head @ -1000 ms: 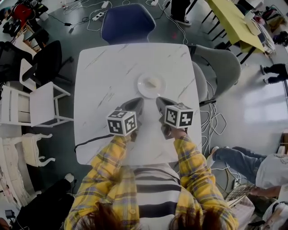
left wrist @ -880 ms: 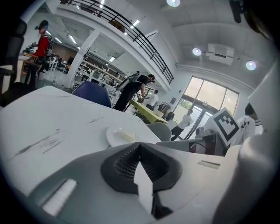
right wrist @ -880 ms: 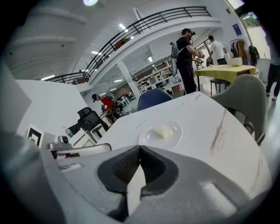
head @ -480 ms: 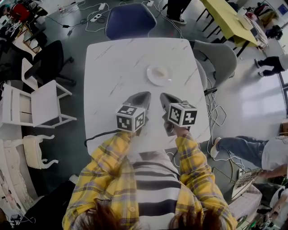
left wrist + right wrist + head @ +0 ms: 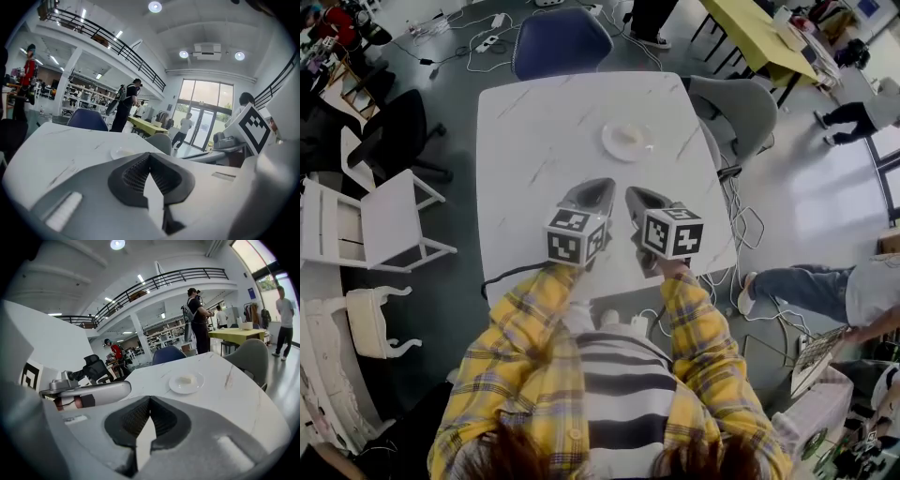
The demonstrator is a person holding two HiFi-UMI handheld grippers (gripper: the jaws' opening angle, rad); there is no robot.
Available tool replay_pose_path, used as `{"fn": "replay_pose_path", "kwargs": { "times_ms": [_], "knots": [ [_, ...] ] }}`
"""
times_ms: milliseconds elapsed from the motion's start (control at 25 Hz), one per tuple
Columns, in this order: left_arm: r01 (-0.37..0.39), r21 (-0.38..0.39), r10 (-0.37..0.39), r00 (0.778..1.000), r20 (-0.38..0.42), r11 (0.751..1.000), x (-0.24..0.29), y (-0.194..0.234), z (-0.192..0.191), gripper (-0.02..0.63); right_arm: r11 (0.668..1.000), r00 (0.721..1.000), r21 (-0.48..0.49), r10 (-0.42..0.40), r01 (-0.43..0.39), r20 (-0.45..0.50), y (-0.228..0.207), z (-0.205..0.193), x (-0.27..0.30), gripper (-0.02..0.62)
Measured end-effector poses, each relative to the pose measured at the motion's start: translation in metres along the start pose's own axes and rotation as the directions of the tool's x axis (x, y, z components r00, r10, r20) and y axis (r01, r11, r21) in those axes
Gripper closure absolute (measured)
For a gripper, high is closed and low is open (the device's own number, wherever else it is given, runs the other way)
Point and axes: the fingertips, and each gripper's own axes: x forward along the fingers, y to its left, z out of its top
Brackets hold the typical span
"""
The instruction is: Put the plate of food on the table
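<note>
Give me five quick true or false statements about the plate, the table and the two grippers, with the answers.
The plate sits on the white table. True.
The left gripper holds the plate. False: its jaws are shut on nothing, away from the plate.
The right gripper is shut and empty. True.
The plate is bare. False: a pale piece of food lies on it.
A blue chair stands at the table's far side. True.

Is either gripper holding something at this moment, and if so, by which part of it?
Nothing is held. The left gripper and the right gripper are both shut and empty. The plate of food sits on the table, apart from both.
</note>
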Motion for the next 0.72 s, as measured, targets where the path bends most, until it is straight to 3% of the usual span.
{"fn": "replay_pose_path", "kwargs": {
  "times_ms": [280, 720],
  "knots": [
    [-0.042, 0.031, 0.042, 0.999, 0.028, 0.999, -0.029, -0.024, -0.001, 0.606, 0.999, 1.000, -0.019, 0.027, -0.027, 0.015, 0.017, -0.008, -0.030, 0.597],
    [-0.094, 0.027, 0.093, 0.995, 0.033, 0.995, -0.081, -0.081, -0.045, 0.606, 0.999, 0.999, -0.032, 0.042, -0.041, 0.026, 0.035, -0.059, -0.096, 0.597]
  ]
}}
